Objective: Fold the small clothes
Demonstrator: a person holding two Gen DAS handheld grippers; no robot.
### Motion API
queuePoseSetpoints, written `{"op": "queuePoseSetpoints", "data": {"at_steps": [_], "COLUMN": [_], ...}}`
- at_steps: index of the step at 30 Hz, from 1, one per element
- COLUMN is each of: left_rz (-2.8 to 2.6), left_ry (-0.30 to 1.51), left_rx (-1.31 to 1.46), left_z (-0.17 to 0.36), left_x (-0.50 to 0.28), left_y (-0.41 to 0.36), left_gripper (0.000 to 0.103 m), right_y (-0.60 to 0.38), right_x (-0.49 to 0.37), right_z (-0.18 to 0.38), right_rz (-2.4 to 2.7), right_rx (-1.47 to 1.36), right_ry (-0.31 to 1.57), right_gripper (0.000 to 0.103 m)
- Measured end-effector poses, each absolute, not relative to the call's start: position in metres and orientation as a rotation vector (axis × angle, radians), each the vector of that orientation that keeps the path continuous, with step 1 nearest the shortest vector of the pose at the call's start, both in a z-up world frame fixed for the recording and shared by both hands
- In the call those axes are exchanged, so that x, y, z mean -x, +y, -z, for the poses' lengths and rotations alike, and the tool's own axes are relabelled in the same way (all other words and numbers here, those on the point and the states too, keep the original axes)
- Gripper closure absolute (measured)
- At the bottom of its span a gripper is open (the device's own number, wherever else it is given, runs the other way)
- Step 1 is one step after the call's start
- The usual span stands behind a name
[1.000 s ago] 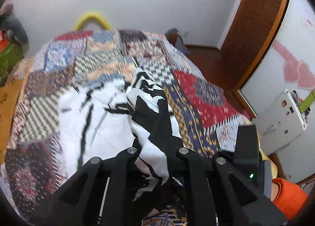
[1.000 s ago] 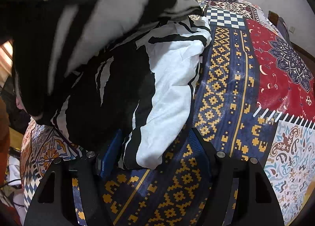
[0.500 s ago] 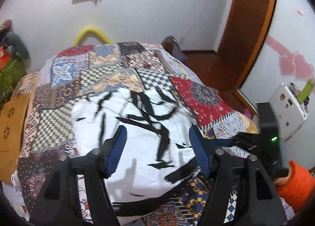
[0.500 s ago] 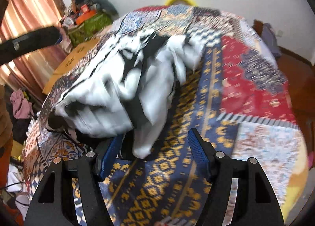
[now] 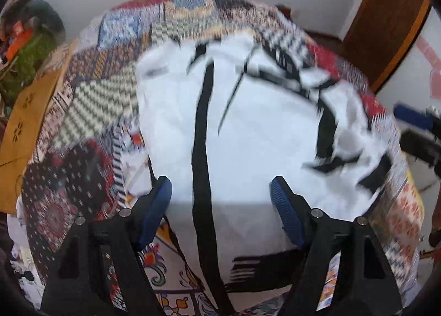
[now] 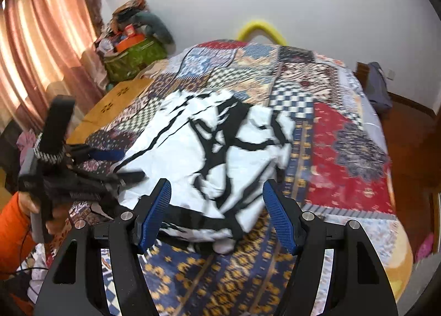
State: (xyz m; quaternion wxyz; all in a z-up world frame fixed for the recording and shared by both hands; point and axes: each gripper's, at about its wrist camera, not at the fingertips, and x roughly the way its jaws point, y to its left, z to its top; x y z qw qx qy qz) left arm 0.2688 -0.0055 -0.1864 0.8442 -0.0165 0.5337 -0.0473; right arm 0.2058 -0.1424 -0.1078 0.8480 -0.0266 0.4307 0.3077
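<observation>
Both of my grippers are empty. The left gripper (image 5: 220, 192) has its jaws wide apart and opening further; no cloth between the pads, which hover above it. The right gripper (image 6: 216, 200) has its jaws set wide, steady, nothing pinched.

The white-and-black garment (image 5: 248, 137) lies on the patchwork bedspread (image 6: 344, 150), straight ahead of and below both sets of fingers. In the left wrist view its near hem runs across just under my fingertips (image 5: 162, 189), and the long black stripe (image 5: 202, 150) runs away from me between the two fingers, so I take the long axis as pointing away from the left gripper. In the right wrist view the garment's rumpled side bulges up between the right fingers, with loose folds at its near edge.

My judgement: the left hand is nearer the flat, spread part; the right hand is nearer the bunched side that needs flattening or folding in. The left view is motion-blurred, so the edge detail is uncertain.

Count: one garment, one bedspread, two grippers, four fingers. No second piece of small clothing is visible on the bed.
</observation>
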Motion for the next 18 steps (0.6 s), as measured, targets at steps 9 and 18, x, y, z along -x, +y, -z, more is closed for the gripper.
{"op": "queuePoseSetpoints", "data": {"at_steps": [9,18], "left_rz": [0.101,0.031], "left_ry": [1.112,1.062], "left_rx": [-0.026,0.085], "left_z": [0.199,0.176], "left_x": [-0.246,-0.250], "left_y": [0.002,0.039], "left_gripper": [0.018,0.017], "right_y": [-0.132,-0.151], "right_x": [-0.196,-0.200], "right_z": [0.180,0.149], "right_rz": [-0.640,-0.646], "right_rx": [0.110,0.084], "right_ry": [1.089,1.055], "right_gripper": [0.037,0.037]}}
